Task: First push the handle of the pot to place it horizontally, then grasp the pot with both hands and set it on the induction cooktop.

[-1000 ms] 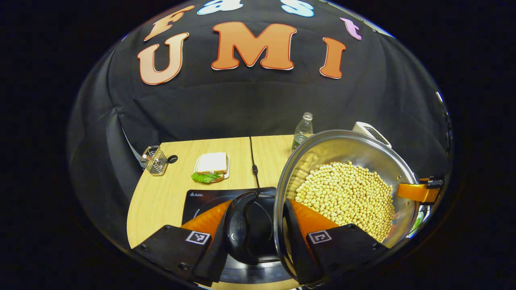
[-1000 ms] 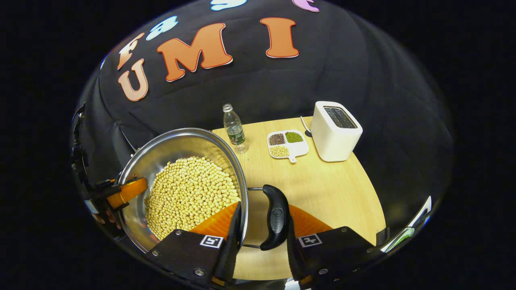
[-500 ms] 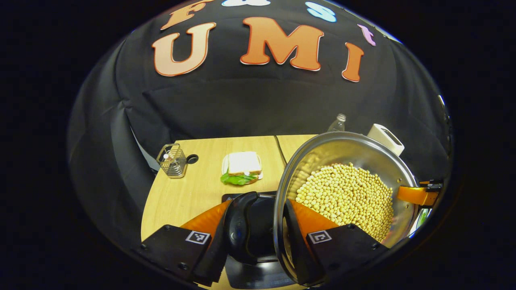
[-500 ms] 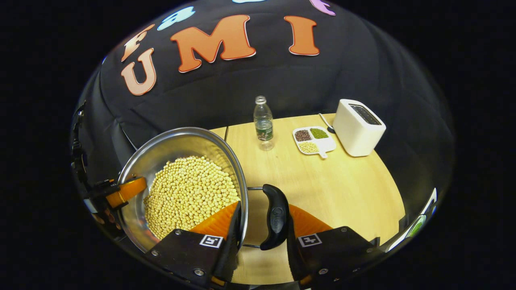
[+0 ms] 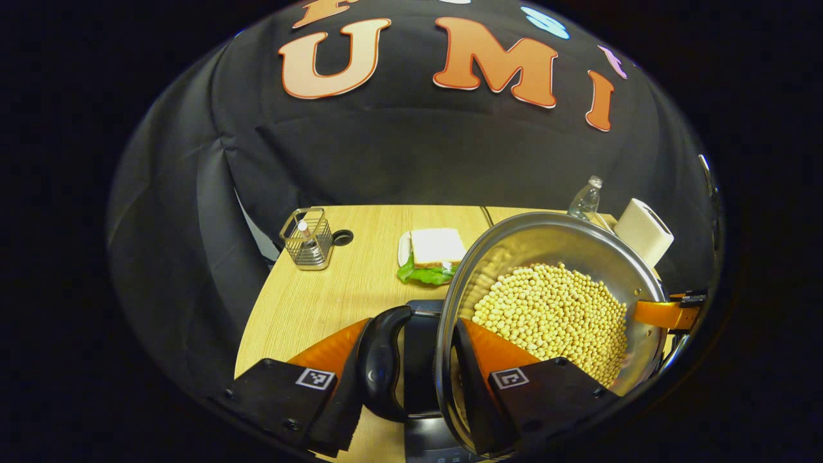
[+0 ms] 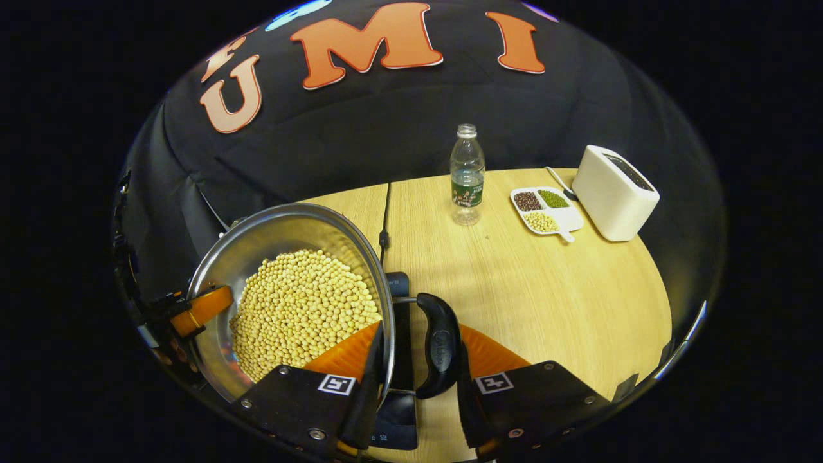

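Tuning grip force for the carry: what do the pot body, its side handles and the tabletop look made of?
Pot: polished metal, likely stainless steel; its inner wall mirrors the beans.
Side handle: black, smooth, moulded, probably plastic; thin metal rods join it to the rim.
Table: pale wood-grain surface, matte; laminate or veneer, can't tell which.
Right gripper and left gripper each clamp a handle.

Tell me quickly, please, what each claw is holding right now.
Left claw: closed on the pot's left handle.
Right claw: closed on the pot's right handle.
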The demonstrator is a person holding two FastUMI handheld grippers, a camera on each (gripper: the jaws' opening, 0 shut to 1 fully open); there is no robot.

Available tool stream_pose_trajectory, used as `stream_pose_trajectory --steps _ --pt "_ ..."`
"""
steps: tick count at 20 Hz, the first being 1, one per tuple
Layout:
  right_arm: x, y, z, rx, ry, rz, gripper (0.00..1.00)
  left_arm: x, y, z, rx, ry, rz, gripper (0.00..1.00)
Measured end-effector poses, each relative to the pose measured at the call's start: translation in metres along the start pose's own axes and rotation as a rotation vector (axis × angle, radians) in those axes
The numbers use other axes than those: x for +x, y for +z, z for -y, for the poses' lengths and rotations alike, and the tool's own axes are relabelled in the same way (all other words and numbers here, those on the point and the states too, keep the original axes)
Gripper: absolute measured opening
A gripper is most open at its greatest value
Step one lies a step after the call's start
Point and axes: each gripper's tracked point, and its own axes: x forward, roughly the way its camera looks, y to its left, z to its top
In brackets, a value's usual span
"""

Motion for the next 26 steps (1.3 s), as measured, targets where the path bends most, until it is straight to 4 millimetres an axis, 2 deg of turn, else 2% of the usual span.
stream_pose_trajectory --steps 4,5,6,7,17,18,20,22,24,25,26 --pt "0.000 0.011 0.007 0.005 0.009 -0.049 0.53 -0.004 0.005 0.001 0.000 0.015 -0.035 0.74" --pt "-0.002 0.010 0.007 0.005 0.009 -0.059 0.49 -0.004 0.006 0.002 0.000 0.018 -0.045 0.74" --pt "-0.003 0.013 0.008 0.007 0.008 -0.066 0.53 -0.003 0.006 0.003 -0.001 0.019 -0.049 0.74" --pt "-0.004 0.013 0.008 0.008 0.006 -0.074 0.53 -0.004 0.008 0.004 -0.001 0.017 -0.053 0.74" --pt "-0.006 0.016 0.005 0.016 -0.013 -0.067 0.53 0.002 0.002 0.002 0.008 0.000 -0.044 0.73" --pt "-0.006 0.017 0.005 0.008 -0.009 -0.060 0.53 0.003 -0.002 0.001 0.010 0.010 -0.056 0.76" --pt "-0.007 0.019 0.005 -0.009 -0.007 -0.046 0.58 0.001 -0.005 0.000 0.009 0.023 -0.063 0.83" --pt "-0.017 0.026 0.009 0.005 -0.004 -0.003 0.63 -0.004 -0.014 -0.001 0.036 0.022 -0.092 0.86" --pt "-0.032 0.034 0.014 0.023 0.015 0.043 0.69 -0.012 -0.012 -0.001 0.066 0.022 -0.079 0.86" --pt "-0.039 0.043 0.020 0.030 0.011 0.082 0.78 -0.018 -0.009 0.000 0.073 0.026 -0.064 0.85" --pt "-0.050 0.058 0.027 0.040 0.015 0.133 0.81 -0.030 0.000 -0.001 0.081 0.030 -0.038 0.86"
